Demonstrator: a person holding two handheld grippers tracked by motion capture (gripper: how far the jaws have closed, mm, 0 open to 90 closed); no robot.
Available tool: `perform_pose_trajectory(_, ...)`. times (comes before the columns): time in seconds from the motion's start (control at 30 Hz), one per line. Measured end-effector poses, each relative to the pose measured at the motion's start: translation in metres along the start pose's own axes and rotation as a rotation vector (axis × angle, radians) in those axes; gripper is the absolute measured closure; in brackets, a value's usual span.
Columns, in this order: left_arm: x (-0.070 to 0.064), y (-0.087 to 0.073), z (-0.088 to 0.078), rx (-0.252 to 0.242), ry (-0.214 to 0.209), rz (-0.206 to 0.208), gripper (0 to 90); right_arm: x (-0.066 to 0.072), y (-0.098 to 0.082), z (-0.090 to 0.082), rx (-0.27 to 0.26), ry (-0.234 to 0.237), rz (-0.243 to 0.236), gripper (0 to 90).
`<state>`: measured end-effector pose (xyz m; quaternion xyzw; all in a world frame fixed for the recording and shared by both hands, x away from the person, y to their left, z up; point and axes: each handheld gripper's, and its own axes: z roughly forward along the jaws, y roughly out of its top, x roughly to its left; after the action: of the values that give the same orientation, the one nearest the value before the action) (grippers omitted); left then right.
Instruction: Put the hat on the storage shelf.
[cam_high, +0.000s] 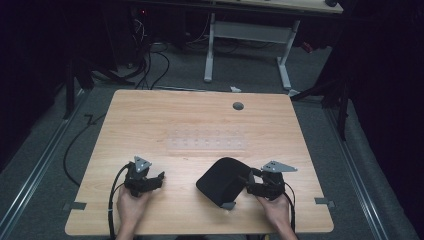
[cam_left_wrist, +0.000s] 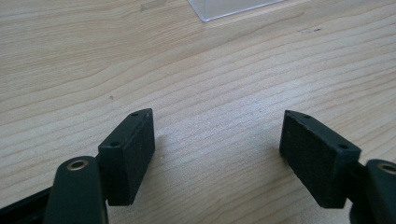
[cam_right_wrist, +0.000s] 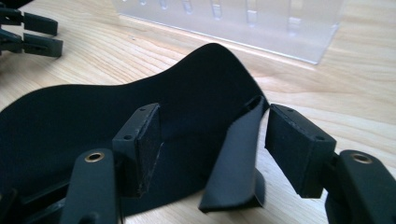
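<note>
A black, soft, curved fabric piece (cam_high: 222, 181) lies on the wooden table (cam_high: 200, 115) near the front edge, right of centre. My right gripper (cam_high: 248, 181) stands at its right rim. In the right gripper view the jaws (cam_right_wrist: 212, 112) are open over the fabric (cam_right_wrist: 93, 116), and a folded black strap (cam_right_wrist: 236, 158) stands up between them, close to the right pad, unpressed. My left gripper (cam_high: 152, 179) rests at the front left, open, with bare wood between its pads (cam_left_wrist: 217, 140).
A clear plastic rack (cam_high: 207, 143) with several slots lies flat mid-table, just beyond the fabric (cam_right_wrist: 243, 23). A round grey grommet (cam_high: 238, 106) sits near the far edge. Grey tape tabs mark the front corners (cam_high: 75, 205). Desks and cables stand behind the table.
</note>
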<state>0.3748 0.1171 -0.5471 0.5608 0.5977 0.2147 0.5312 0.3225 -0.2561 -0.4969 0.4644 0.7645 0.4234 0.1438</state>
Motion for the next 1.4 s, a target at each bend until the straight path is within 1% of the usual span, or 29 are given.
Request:
perform_pose_trajectory(0.03, 0.000, 0.000, 0.000, 0.001, 0.000, 0.000, 27.0, 0.000, 0.001, 0.003, 0.005, 0.009, 0.013, 37.2)
perform_pose_trajectory(0.1, 0.000, 0.000, 0.000, 0.000, 0.000, 0.001, 27.0, -0.001, 0.001, 0.005, 0.007, 0.015, 0.018, 37.7)
perform_pose_trajectory(0.17, 0.000, 0.000, 0.000, 0.001, 0.000, 0.001, 27.0, -0.002, 0.002, 0.012, 0.017, 0.033, 0.031, 39.6)
perform_pose_trajectory(0.33, 0.000, 0.000, 0.000, 0.001, 0.000, 0.001, 26.8, -0.002, 0.002, 0.022, 0.037, 0.049, 0.035, 41.8)
perform_pose_trajectory(0.4, 0.000, 0.000, 0.000, 0.001, 0.000, 0.001, 26.8, -0.002, 0.002, 0.023, 0.037, 0.049, 0.035, 42.3)
perform_pose_trajectory(0.47, 0.000, 0.000, 0.000, 0.001, -0.001, 0.001, 26.7, -0.001, 0.001, 0.028, 0.037, 0.052, 0.024, 44.6)
perform_pose_trajectory(0.6, -0.001, 0.000, 0.000, 0.000, -0.003, 0.002, 27.2, 0.004, -0.002, 0.031, 0.042, 0.021, -0.017, 49.4)
perform_pose_trajectory(0.63, -0.001, 0.000, 0.000, 0.000, -0.003, 0.002, 27.4, 0.004, -0.002, 0.031, 0.042, 0.021, -0.017, 49.4)
perform_pose_trajectory(0.67, -0.001, 0.000, 0.000, 0.000, -0.004, 0.002, 27.7, 0.005, -0.004, 0.029, 0.032, 0.033, -0.022, 53.3)
perform_pose_trajectory(0.77, -0.001, 0.000, 0.000, 0.000, -0.011, 0.004, 29.0, 0.002, -0.006, 0.027, 0.022, 0.060, -0.014, 58.3)
perform_pose_trajectory(0.83, -0.001, 0.000, 0.000, 0.002, -0.014, 0.003, 29.6, -0.001, -0.008, 0.026, 0.013, 0.097, -0.014, 63.2)
perform_pose_trajectory(0.87, -0.002, 0.000, 0.000, 0.004, -0.023, 0.007, 30.3, -0.002, -0.008, 0.026, 0.012, 0.108, -0.017, 65.3)
perform_pose_trajectory(0.93, -0.002, -0.001, 0.000, 0.003, -0.026, 0.008, 31.3, -0.004, -0.009, 0.024, 0.011, 0.134, -0.011, 69.2)
perform_pose_trajectory(0.97, -0.002, -0.001, 0.000, 0.003, -0.026, 0.008, 31.4, -0.004, -0.009, 0.024, 0.011, 0.134, -0.011, 69.2)
perform_pose_trajectory(1.0, -0.002, -0.001, 0.000, 0.003, -0.026, 0.008, 31.4, -0.004, -0.009, 0.023, 0.013, 0.145, -0.008, 71.2)
perform_pose_trajectory(1.03, -0.002, -0.001, 0.000, 0.004, -0.026, 0.008, 31.3, -0.005, -0.011, 0.021, 0.009, 0.164, -0.013, 75.4)
perform_pose_trajectory(1.13, -0.002, -0.001, 0.000, 0.006, -0.025, 0.009, 29.9, -0.006, -0.012, 0.018, 0.007, 0.190, -0.006, 79.1)
perform_pose_trajectory(1.27, -0.002, -0.001, 0.000, 0.009, -0.022, 0.009, 27.9, -0.004, -0.012, 0.014, 0.002, 0.206, -0.017, 81.8)
perform_pose_trajectory(1.4, -0.002, -0.001, 0.000, 0.011, -0.023, 0.011, 27.6, -0.002, -0.011, 0.011, -0.004, 0.209, -0.022, 83.1)
